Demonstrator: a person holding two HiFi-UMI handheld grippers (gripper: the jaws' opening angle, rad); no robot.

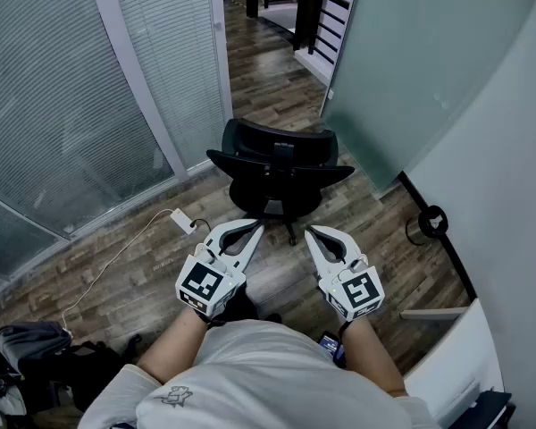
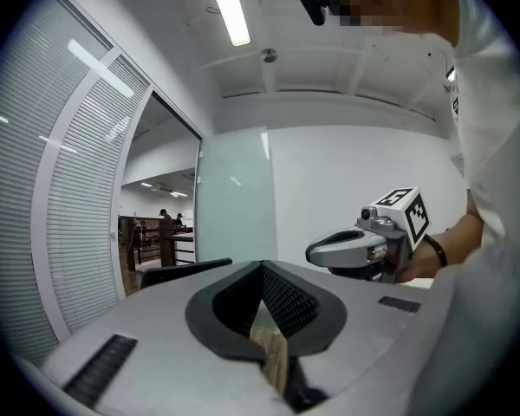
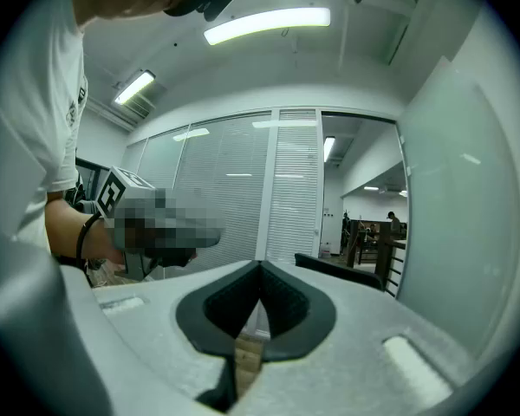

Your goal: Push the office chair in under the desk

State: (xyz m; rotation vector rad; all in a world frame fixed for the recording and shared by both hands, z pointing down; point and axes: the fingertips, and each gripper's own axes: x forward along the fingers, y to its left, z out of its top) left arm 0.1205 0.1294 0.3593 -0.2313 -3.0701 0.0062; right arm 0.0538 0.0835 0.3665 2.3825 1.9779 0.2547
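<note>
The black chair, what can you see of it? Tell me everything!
The black office chair stands upright on the wooden floor, near a gap between glass walls. Seen from above, it has a curved back, two armrests sticking out sideways and dark legs underneath. It looks like hard plastic. Nothing touches it.

Black chair (image 1: 280, 173) on brown wood-plank floor (image 1: 143, 271); white grippers, black-white square-marker cubes; white charger (image 1: 180, 220) left of chair.
</note>
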